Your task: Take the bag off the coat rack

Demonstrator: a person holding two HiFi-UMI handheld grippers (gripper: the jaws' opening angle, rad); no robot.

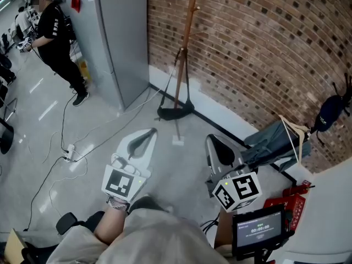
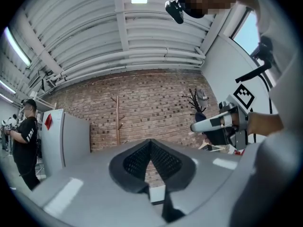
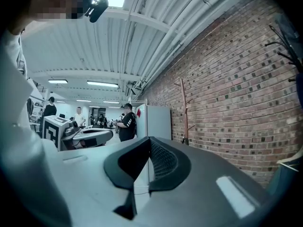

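Black-clad, a person (image 1: 54,29) stands far left beside a grey cabinet (image 1: 113,43). The left gripper (image 1: 149,135) hovers low, jaws together and empty. Ahead, the wooden rack (image 1: 188,32) stands against the brick wall (image 1: 264,48). The black bag (image 1: 175,112) hangs from it by its strap, its body low near the floor, well apart from both grippers. The right gripper (image 1: 213,143) is likewise closed on nothing.
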